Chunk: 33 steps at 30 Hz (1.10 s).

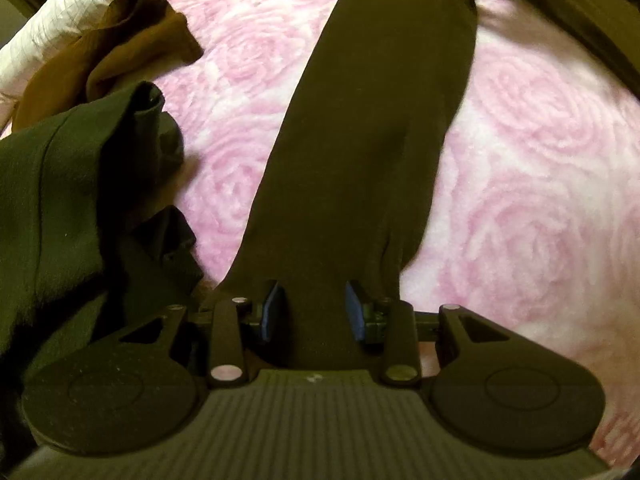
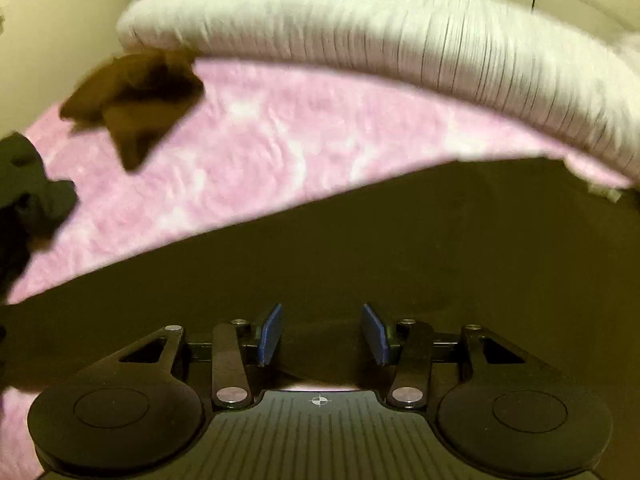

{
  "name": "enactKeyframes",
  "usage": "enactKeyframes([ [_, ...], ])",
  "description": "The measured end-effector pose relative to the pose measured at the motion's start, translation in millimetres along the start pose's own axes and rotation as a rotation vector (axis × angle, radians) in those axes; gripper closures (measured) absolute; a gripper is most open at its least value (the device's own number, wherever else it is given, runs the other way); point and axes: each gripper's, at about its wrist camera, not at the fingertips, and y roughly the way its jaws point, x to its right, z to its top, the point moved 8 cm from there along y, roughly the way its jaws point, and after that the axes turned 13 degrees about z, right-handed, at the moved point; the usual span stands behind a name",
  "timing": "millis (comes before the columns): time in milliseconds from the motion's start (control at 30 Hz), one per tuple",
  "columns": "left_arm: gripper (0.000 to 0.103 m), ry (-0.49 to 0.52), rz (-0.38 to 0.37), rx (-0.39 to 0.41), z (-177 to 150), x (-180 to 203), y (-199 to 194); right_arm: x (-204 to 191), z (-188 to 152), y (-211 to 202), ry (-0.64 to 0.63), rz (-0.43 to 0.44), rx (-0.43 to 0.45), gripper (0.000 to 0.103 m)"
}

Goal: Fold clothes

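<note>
- Left gripper (image 1: 313, 311) fingers stand apart, gripping nothing; long dark olive fabric garment (image 1: 360, 140) lies beneath, between them.
- Right gripper (image 2: 323, 334) fingers stand apart over the same garment, unclamped.

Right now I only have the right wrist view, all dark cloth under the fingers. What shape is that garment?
Observer: In the left wrist view the dark garment narrows into a long strip running away across the pink blanket.
Operator: Is the left gripper on it?
Observer: The left gripper sits over the strip's near end, jaws apart, cloth between the pads.
Operator: Anything else close by?
Observer: A crumpled dark green garment lies beside the left gripper.
</note>
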Motion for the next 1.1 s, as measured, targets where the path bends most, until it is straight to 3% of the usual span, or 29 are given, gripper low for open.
enactKeyframes([
  [33, 0.072, -0.003, 0.002, -0.001, 0, -1, -1, 1, -10, 6, 0.005, 0.0, -0.057, 0.055],
  [100, 0.072, -0.008, 0.004, 0.003, 0, -1, -5, -5, -24, -3, -0.049, -0.018, -0.08, 0.055],
  [200, 0.072, -0.023, 0.001, 0.011, 2, -2, -11, -5, -43, -12, -0.014, -0.012, -0.153, 0.055],
  [400, 0.072, -0.024, 0.007, -0.005, -1, 4, -8, -8, -28, -36, -0.066, -0.044, 0.03, 0.055],
  [533, 0.072, -0.018, 0.007, -0.006, -4, 5, -16, 17, -52, -22, 0.091, -0.054, -0.065, 0.055],
  [667, 0.071, -0.043, 0.002, 0.01, -3, 2, -35, 24, -85, -64, 0.213, -0.05, -0.03, 0.055],
  [767, 0.071, -0.066, -0.015, 0.031, 1, 8, -55, 22, -123, -110, 0.287, -0.09, -0.015, 0.055],
  [900, 0.069, -0.051, -0.071, 0.081, 10, 36, -86, 25, -203, -177, 0.396, -0.189, -0.039, 0.055],
  [1100, 0.067, 0.079, -0.156, 0.186, 30, 118, -137, 90, -311, -281, 0.558, -0.375, -0.006, 0.055],
])
